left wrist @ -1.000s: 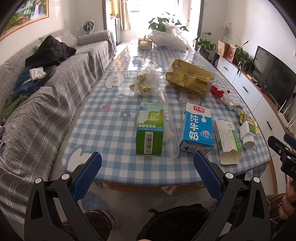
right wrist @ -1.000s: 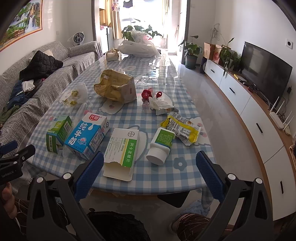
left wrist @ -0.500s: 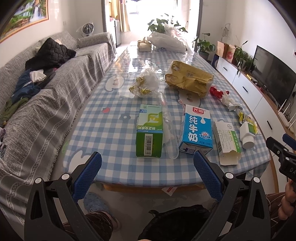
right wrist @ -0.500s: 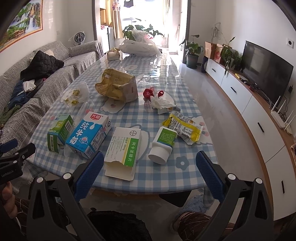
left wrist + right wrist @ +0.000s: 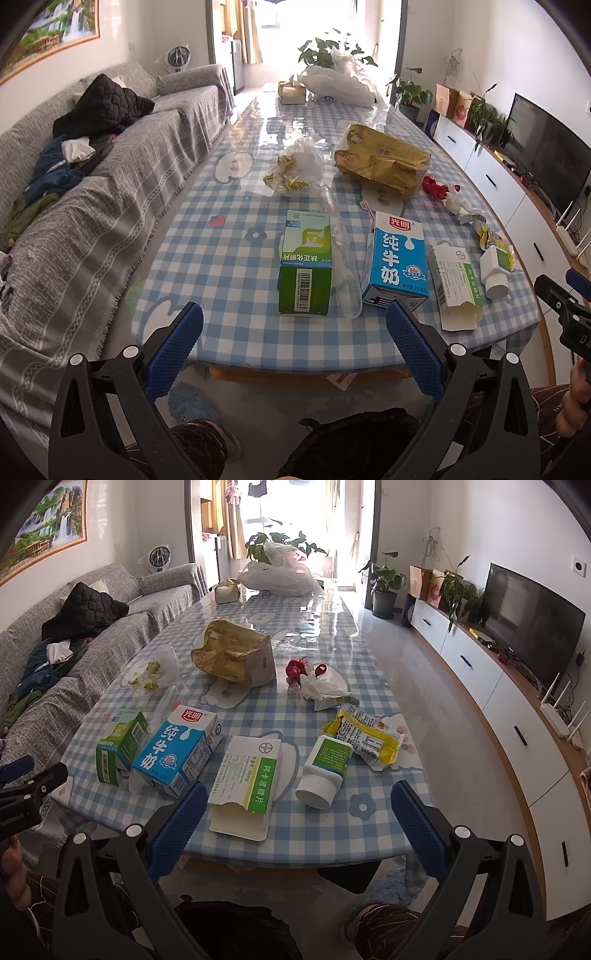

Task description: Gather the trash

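1. Both grippers, left gripper (image 5: 294, 332) and right gripper (image 5: 295, 812), hung wide open and empty short of the table (image 5: 229, 332).
2. Trash lay along the near edge: green box (image 5: 304, 273), milk carton (image 5: 397, 264), medicine box (image 5: 247, 779), white bottle (image 5: 325, 771).
3. You would probably do best squaring your jaws across one carton's narrow sides before closing.

Grey covered sofa (image 5: 110, 192) heaped with clothes (image 5: 85, 140), television (image 5: 532, 627) on white cabinet (image 5: 517, 716), potted plant (image 5: 384, 587), framed landscape painting (image 5: 40, 535).
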Motion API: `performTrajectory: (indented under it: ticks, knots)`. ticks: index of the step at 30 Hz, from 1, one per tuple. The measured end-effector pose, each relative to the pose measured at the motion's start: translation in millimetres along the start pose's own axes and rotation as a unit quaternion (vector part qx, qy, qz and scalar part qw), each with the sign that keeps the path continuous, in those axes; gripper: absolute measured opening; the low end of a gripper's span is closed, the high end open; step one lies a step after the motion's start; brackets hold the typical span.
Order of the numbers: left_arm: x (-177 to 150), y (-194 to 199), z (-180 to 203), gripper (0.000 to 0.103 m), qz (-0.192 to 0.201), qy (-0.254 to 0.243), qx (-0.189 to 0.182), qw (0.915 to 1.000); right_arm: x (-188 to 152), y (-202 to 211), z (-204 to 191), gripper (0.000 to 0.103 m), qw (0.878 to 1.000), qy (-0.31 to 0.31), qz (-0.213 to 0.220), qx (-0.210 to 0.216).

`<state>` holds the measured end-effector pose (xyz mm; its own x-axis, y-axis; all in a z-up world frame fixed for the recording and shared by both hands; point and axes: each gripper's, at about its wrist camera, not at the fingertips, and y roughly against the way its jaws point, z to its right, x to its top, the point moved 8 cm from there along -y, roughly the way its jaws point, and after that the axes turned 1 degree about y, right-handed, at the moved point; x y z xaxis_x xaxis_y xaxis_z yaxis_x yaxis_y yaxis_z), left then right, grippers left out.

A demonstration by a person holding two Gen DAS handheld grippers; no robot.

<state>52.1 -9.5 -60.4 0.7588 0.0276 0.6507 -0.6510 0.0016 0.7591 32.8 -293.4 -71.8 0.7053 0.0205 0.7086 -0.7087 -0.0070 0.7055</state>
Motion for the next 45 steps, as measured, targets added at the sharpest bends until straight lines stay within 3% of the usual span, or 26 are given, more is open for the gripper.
performTrajectory:
  ticks: [45]
  knots:
    - [7, 10, 6, 0.097, -0.001, -0.007, -0.019, 0.9998, 13, 12, 3, 0.096, 1.0, 0.004, 0.011, -0.003]
